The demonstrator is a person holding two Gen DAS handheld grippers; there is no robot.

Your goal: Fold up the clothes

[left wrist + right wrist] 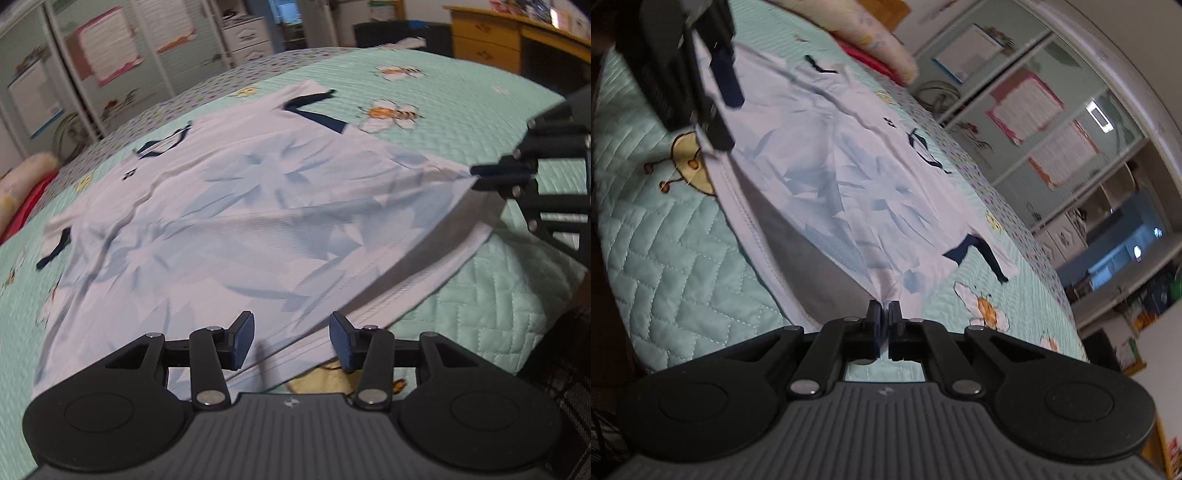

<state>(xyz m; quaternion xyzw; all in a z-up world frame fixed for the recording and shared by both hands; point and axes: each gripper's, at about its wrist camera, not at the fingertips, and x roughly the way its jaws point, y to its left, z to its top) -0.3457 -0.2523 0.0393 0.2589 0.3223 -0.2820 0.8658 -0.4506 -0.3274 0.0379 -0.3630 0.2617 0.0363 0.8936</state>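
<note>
Two grippers are working on one shirt (236,206), which is lying spread on a quilt (480,110) covering a bed, collar toward the far side and hem toward the cameras; the shirt is white with pale blue shapes and dark trim at the neck and sleeves.

In its own view the right gripper (884,314) is clenching a hem corner, its jaws pressed together on the cloth; the front layer is lifting there, and the grey inside of the shirt is showing beneath it. The left gripper (291,341) is hovering over the other end of the hem with its jaws parted and nothing between the pads (243,339); it is gripping nothing.

Judging the risks: with only one corner held, lifting now would be dragging the shirt askew and bunching it; the right pinch seems to be catching only the top layer, so the back layer could be staying behind and spoiling the fold; the left jaws, closing too high, could be missing the hem altogether.

No containers are lying on the quilt; cabinets (110,55) and a drawer unit (247,37) are standing in the background, closed, their contents hidden.
</note>
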